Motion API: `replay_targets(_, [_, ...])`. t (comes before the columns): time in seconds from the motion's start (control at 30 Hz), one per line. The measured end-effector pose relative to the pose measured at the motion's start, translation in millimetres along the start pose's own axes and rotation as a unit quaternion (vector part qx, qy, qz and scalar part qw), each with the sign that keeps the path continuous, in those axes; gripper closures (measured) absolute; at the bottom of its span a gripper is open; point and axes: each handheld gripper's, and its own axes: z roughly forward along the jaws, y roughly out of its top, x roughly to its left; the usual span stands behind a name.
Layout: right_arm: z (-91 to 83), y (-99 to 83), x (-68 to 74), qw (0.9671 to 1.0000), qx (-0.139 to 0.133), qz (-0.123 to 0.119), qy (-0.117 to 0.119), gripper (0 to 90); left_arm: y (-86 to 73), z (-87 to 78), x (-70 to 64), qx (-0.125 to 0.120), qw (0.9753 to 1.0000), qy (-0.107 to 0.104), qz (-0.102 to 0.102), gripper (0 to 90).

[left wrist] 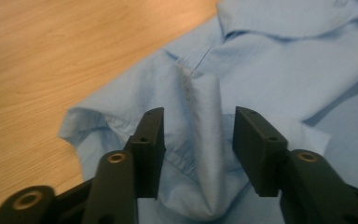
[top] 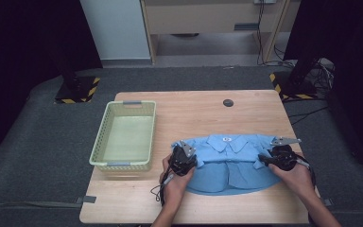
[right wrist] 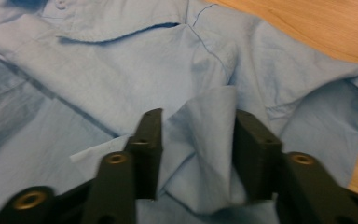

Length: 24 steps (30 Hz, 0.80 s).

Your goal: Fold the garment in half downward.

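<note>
Left tongs (left wrist: 199, 140): black, two-jawed, jaws apart with a raised ridge of cloth standing between them, not clamped; in the high view, left tongs (top: 183, 160) sit lower centre of the frame over the garment's left sleeve area.

Right tongs (right wrist: 196, 140): black, jaws apart, a puckered fold of cloth rising between them, unclamped; in the high view, right tongs (top: 280, 156) sit at centre right over the opposite sleeve area.

Light blue collared cotton shirt (top: 231, 163): lies flat on the counter, lower centre-right of the high view, collar toward the top of the frame, lower part folded up over the body. Shoulder seam and collar edge visible in the left gripper view (left wrist: 279, 60).

Pale wooden counter (top: 203, 111): bare wood fills the upper left of the left gripper view.

Pale green perforated plastic basket (top: 105, 137): left of centre in the high view, just beside the shirt, not touching it.

Small dark round disc (top: 228, 102): upper centre of the counter, well apart from the shirt.
</note>
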Motion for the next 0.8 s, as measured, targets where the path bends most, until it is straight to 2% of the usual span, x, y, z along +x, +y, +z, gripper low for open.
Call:
replay_targets(0.07, [-6.6, 1.2, 1.5, 0.9999, 0.009, -0.006, 0.001, 45.3, 5.4, -7.2, -2.9, -0.009, 0.9999, -0.004, -0.004, 50.2])
replay_targets(0.13, [-14.8, 3.5, 2.8, 0.9999, 0.007, -0.015, -0.003, 39.9, 11.3, -13.8, -7.1, -0.016, 0.9998, -0.012, -0.006, 44.4])
replay_targets(0.2, [-21.4, 7.3, 3.2, 0.9999, 0.004, -0.016, -0.001, 36.6, 17.6, -17.9, -11.8, -0.021, 0.9992, -0.029, -0.016, 40.7])
replay_targets(0.23, [-23.7, 9.9, 3.2, 0.9998, 0.001, -0.02, 0.0, 36.4, 21.2, -19.5, -14.1, -0.026, 0.9986, -0.041, -0.024, 39.0])
replay_targets(0.27, [-25.2, 12.9, 3.4, 0.9998, -0.001, -0.021, 0.001, 37.1, 24.9, -20.5, -16.5, -0.03, 0.9982, -0.047, -0.022, 38.2])
replay_targets(0.33, [-25.8, 20.7, 3.7, 0.9997, -0.006, -0.023, 0.007, 42.1, 32.8, -19.3, -21.2, -0.031, 0.9982, -0.05, -0.009, 38.0])
replay_targets(0.47, [-19.4, 39.5, 6.8, 0.999, -0.016, -0.039, 0.017, 55.2, 47.7, -4.0, -24.3, -0.016, 0.9984, -0.055, 0.002, 38.0])
replay_targets(0.57, [-8.9, 51.8, 9.1, 0.9988, -0.019, -0.037, 0.025, 59.0, 58.0, 10.1, -25.0, -0.006, 0.9982, -0.06, 0.002, 38.1])
replay_targets(0.63, [1.4, 58.0, 9.4, 0.9987, -0.016, -0.037, 0.03, 59.1, 64.0, 23.7, -24.3, 0.007, 0.9982, -0.06, 0.009, 37.9])
replay_targets(0.67, [8.9, 61.2, 9.5, 0.9987, -0.012, -0.039, 0.032, 58.7, 64.0, 23.7, -24.3, 0.007, 0.9982, -0.06, 0.009, 37.4])
replay_targets(0.7, [8.9, 61.2, 9.5, 0.9987, -0.012, -0.039, 0.032, 58.7, 66.3, 31.2, -22.7, 0.013, 0.9981, -0.06, 0.006, 37.4])
replay_targets(0.8, [30.2, 68.0, 9.2, 0.9985, -0.002, -0.04, 0.038, 54.4, 70.4, 51.1, -19.3, 0.027, 0.9976, -0.063, 0.004, 35.9])
